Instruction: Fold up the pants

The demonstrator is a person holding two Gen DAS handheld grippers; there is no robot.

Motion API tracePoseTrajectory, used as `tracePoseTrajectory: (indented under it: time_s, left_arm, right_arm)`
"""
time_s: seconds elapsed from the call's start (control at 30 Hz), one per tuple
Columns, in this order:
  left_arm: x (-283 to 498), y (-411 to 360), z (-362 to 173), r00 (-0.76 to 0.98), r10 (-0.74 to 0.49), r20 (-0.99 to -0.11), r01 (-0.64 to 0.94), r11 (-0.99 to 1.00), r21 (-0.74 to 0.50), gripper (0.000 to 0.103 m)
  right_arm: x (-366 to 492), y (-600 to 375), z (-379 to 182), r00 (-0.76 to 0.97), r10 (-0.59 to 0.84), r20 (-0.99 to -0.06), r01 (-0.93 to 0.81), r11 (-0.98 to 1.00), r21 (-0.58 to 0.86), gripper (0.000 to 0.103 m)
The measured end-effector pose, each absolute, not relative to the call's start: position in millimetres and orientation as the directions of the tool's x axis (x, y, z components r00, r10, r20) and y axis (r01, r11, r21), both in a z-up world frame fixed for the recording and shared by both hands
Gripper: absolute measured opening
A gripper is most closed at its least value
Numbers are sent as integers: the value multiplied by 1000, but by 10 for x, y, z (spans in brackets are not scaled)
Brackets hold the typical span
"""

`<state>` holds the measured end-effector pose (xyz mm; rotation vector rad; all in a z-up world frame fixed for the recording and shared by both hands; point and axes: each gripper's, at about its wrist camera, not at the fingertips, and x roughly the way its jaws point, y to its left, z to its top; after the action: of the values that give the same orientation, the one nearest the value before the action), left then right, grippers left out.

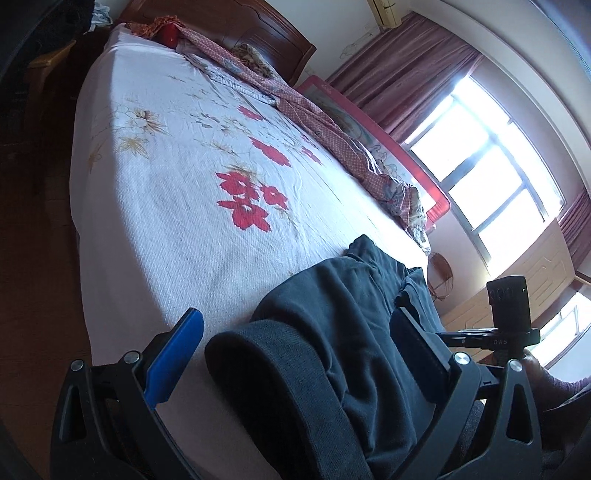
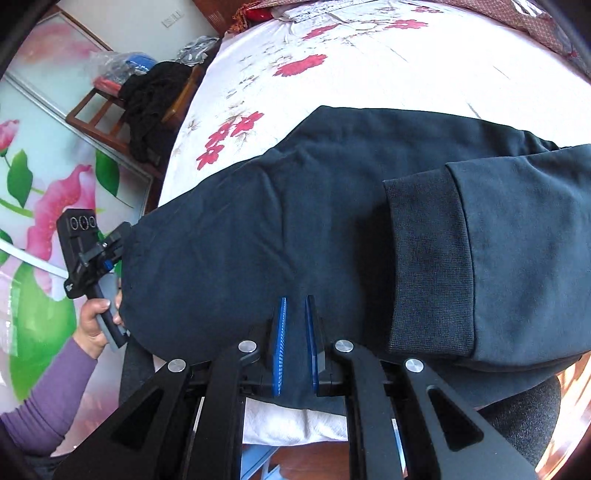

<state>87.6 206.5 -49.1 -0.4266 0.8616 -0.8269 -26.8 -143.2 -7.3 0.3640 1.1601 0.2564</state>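
Right wrist view is showing me the pants point(image 2: 295, 221) lying across the near end of the bed point(image 2: 369, 74), already doubled over, with a ribbed cuff point(image 2: 428, 266) sitting on top of the dark body at the right. My right gripper point(image 2: 295, 347) is pinching the near edge of the fabric between its blue pads, jaws nearly together, clenched on the cloth. My worry is that this hold is only catching one thin layer at the very hem; if I am pulling sideways, the upper layer may be sliding off and the cuff drifting out of line. The overhang at the bed's near edge could also be dragging the stack down. My left gripper point(image 1: 295, 354) is standing wide, released, its blue pad point(image 1: 173, 362) on bare sheet at the left and the other finger lying against the pants, so a bunched fold is sitting between the jaws ungripped. That gripper is tilting gently downward toward the far headboard point(image 1: 258, 33); the right one is pitching more steeply onto the fabric. A hand point(image 2: 96, 325) in a purple sleeve point(image 2: 48, 402) is grasping the left tool's handle.
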Motion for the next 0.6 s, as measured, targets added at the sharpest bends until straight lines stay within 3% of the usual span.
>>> tracePoseTrajectory:
  time_s: [0.07, 0.17, 0.2, 0.23, 0.33, 0.53, 0.57, 0.6]
  left_arm:
    - [832, 2035, -499, 360, -788, -500, 475, 616, -628, 99]
    - [804, 2036, -482, 360, -753, -551, 443, 658, -609, 84]
    - [805, 2054, -479, 356, -743, -566, 423, 669, -611, 76]
    - [806, 2068, -473, 354, -721, -595, 398, 692, -602, 61]
    - [810, 2072, -466, 318, -682, -658, 359, 729, -583, 42]
    - [841, 2023, -200, 294, -645, -705, 197, 763, -616, 29]
    - [831, 1985, -105, 295, -637, -712, 185, 769, -612, 29]
    - [819, 1936, -7, 295, -626, -722, 182, 778, -601, 29]
  right_arm:
    - [-259, -1409, -31, 386, 382, -839, -17, 913, 408, 9]
    - [-252, -1340, -3, 386, 398, -832, -30, 907, 420, 9]
    - [-255, -1313, 2, 384, 406, -829, -37, 904, 426, 9]
    - [-259, -1288, 9, 383, 414, -826, -45, 901, 431, 9]
    - [-283, -1217, 21, 387, 423, -819, -64, 899, 433, 9]
    - [-607, -725, 302, 549, 290, -784, -194, 957, 218, 11]
    - [-683, -568, 357, 572, 308, -760, -250, 948, 197, 21]
    - [-761, -410, 399, 597, 326, -733, -299, 938, 174, 58]
